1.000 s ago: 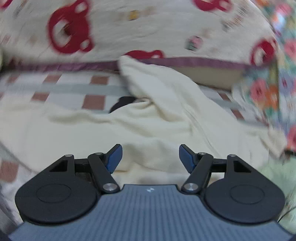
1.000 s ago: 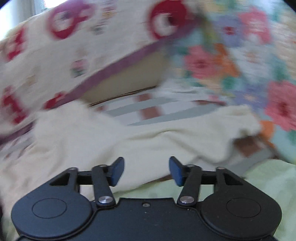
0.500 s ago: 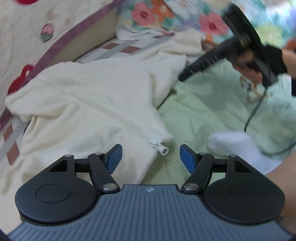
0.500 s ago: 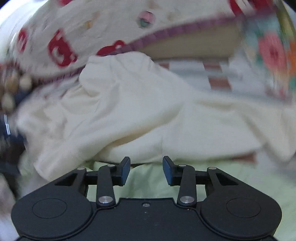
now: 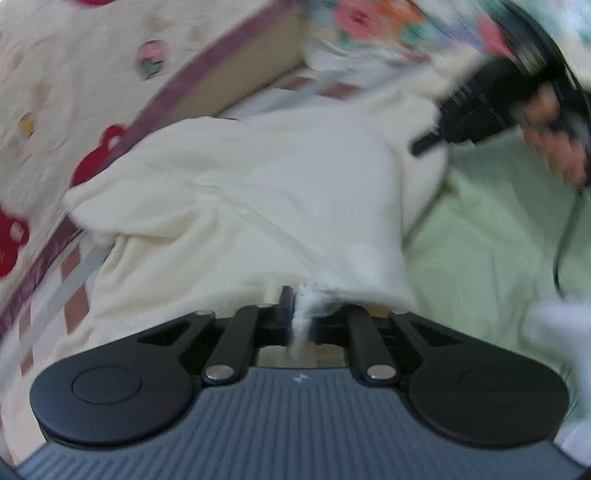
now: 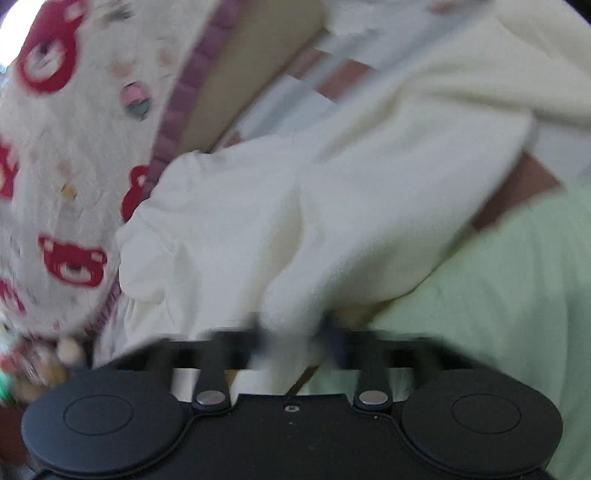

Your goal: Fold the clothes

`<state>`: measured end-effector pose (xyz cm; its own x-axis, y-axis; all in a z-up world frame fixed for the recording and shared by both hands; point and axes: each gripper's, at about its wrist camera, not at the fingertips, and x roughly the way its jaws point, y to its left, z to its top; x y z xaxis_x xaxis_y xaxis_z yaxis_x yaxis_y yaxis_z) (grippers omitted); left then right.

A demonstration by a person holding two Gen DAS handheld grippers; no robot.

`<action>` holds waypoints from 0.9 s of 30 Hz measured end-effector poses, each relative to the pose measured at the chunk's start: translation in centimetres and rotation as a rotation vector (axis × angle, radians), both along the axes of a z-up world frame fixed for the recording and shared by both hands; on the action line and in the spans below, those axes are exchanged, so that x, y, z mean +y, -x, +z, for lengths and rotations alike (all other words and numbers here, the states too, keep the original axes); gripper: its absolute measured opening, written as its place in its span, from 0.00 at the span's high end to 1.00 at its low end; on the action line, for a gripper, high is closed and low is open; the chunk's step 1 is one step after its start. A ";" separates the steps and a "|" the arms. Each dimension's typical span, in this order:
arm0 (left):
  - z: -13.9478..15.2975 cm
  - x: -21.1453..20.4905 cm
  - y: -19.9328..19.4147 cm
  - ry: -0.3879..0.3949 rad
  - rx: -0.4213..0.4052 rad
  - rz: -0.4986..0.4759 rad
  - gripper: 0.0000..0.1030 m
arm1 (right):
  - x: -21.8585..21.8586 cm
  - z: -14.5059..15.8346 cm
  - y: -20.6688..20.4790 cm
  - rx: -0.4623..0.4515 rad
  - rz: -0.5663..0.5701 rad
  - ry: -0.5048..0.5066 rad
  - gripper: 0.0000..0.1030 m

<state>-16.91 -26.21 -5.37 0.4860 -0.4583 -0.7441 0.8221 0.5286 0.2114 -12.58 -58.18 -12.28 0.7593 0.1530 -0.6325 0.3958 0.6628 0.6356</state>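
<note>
Crowding cream garment [image 5: 258, 206]: bear-print blanket [image 5: 66, 92] left, green sheet [image 5: 491, 236] rt

This is a bedroom in a home, with the work done on a bed. A pale green sheet [image 5: 491, 258] covers the mattress, with a checked cover [image 6: 332, 74] of white, grey and brick-red squares beyond it. At ten o'clock lies a fleecy blanket [image 6: 74, 147] printed with red bears and edged in purple; at one o'clock, a flowered quilt [image 5: 373, 22].
</note>
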 end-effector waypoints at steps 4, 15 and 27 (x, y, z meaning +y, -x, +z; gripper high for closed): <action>5.5 2.5 -1.2 0.184 -0.007 0.090 0.93 | -0.9 5.5 1.9 -0.188 0.014 0.166 0.88; 1.9 3.8 0.6 0.192 0.422 0.002 0.85 | -1.3 8.3 8.0 -0.059 0.149 0.404 0.90; 2.0 8.7 -0.7 0.288 0.608 0.187 0.52 | 0.5 9.7 6.6 0.110 0.210 0.583 0.70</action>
